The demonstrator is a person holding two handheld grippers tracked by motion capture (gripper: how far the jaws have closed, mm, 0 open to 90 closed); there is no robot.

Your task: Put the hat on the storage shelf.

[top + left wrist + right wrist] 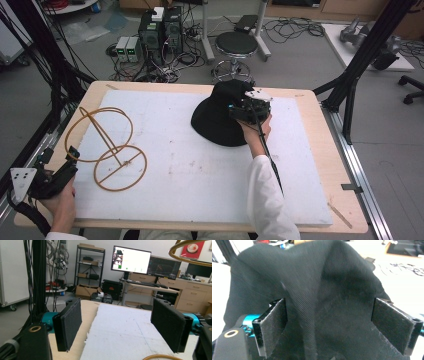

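Note:
A black fabric hat (216,120) lies on the white foam board (190,170), right of centre. My right gripper (235,111) is at the hat's right side, held by a hand in a white sleeve. In the right gripper view it (332,322) is open, with a raised fold of the hat (312,302) between the two jaws and neither pad pressing on it. A yellow wire stand (107,145) of rings and a rod lies on the board's left part. My left gripper (71,159) sits at the near left corner, open (117,320), with nothing between its jaws.
The board rests on a wooden table (325,155). Beyond the far edge stand a black stool (236,47) and computer boxes with cables (160,35). A black frame post (360,60) rises at the right. A ring of the wire stand (190,255) hangs close above the left gripper.

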